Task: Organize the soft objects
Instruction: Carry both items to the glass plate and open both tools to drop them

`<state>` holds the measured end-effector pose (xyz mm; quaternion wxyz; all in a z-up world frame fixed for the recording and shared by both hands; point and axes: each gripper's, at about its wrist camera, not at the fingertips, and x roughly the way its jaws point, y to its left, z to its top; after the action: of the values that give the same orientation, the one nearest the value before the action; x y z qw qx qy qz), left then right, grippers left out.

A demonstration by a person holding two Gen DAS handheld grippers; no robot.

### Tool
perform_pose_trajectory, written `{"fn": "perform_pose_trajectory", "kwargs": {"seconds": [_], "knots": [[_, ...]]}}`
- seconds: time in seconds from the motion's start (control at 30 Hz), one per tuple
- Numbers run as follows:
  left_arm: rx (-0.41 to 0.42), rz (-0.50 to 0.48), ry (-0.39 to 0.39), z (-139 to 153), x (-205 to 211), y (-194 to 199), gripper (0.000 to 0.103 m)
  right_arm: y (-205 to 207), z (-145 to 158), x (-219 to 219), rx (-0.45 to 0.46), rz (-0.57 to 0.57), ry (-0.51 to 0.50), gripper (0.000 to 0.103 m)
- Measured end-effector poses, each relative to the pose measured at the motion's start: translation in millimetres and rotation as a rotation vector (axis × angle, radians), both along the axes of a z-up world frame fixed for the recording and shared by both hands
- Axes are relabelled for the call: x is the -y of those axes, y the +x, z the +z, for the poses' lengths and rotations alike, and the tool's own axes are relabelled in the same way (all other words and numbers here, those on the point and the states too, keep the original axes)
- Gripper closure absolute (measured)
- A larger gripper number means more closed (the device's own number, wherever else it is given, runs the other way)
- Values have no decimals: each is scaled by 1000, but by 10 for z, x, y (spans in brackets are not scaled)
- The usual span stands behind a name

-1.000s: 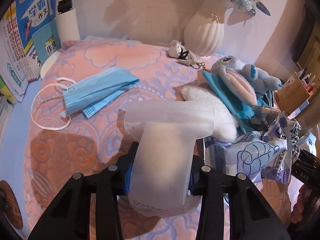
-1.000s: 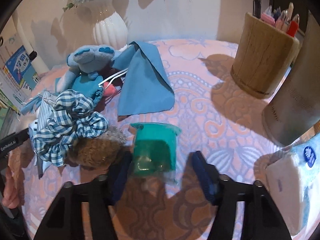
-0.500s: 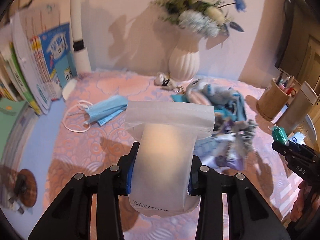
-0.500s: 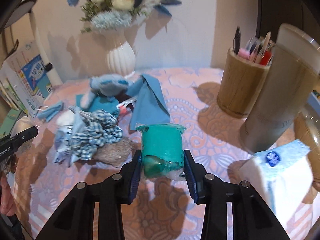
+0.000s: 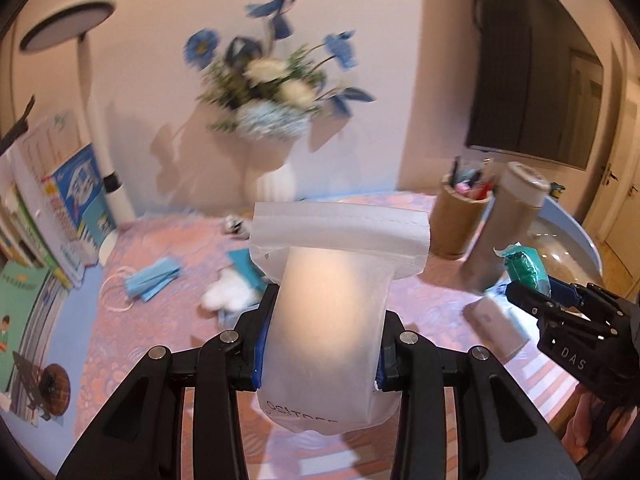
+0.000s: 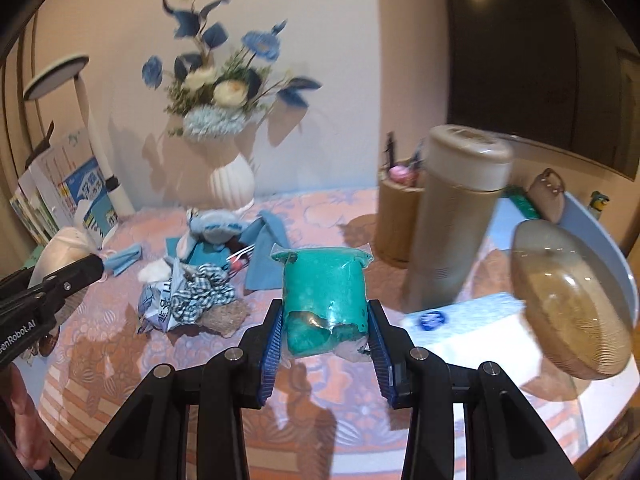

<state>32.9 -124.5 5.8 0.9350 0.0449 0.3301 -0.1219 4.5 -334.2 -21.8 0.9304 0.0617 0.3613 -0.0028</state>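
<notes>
My left gripper [image 5: 320, 344] is shut on a white soft pouch [image 5: 332, 312] and holds it high above the table. My right gripper [image 6: 325, 328] is shut on a teal packet in clear wrap [image 6: 324, 300], also lifted; the packet shows in the left wrist view [image 5: 526, 270]. On the pink patterned cloth [image 6: 328, 216] lies a pile: a blue plush toy [image 6: 212, 226], a blue cloth [image 6: 268, 252], a checked scrunchie [image 6: 204, 292], a brown fuzzy piece [image 6: 224, 316]. A blue face mask [image 5: 150, 280] and a white fluffy piece [image 5: 226, 298] lie to the left.
A white vase of flowers [image 6: 232, 180] stands at the back. A wooden pen holder [image 6: 396, 224], a beige tall flask [image 6: 452, 216] and a tissue pack [image 6: 472, 328] stand at the right. Books [image 5: 48, 224] and a lamp [image 5: 92, 120] are at the left.
Both grippers have risen and pulled back from the table, each carrying its item. The right gripper closed on the teal packet one second ago.
</notes>
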Motion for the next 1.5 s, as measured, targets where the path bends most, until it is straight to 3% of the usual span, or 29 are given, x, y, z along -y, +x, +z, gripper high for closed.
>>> {"fn": "perform_pose_trajectory", "kwargs": {"seconds": [0.4, 0.63, 0.87, 1.07, 1.2, 1.33, 1.5], "knots": [[39, -158, 19, 160, 1054, -238, 68, -408, 199, 797, 49, -136, 10, 64], [12, -355, -13, 187, 1861, -285, 68, -561, 152, 1574, 31, -314, 49, 64], [-73, -512, -19, -35, 2771, -23, 68, -477, -82, 2335, -44, -469, 105, 64], [-119, -563, 5, -297, 3269, 186, 67, -351, -328, 2745, -116, -543, 191, 63], [-125, -584, 6, -403, 3467, 266, 56, -349, -396, 2843, -129, -563, 195, 46], [-142, -610, -26, -415, 3472, 264, 36, -432, -414, 2941, -124, -588, 195, 46], [-114, -626, -31, -345, 3371, 109, 35, -527, -388, 2895, -118, -569, 217, 46]]}}
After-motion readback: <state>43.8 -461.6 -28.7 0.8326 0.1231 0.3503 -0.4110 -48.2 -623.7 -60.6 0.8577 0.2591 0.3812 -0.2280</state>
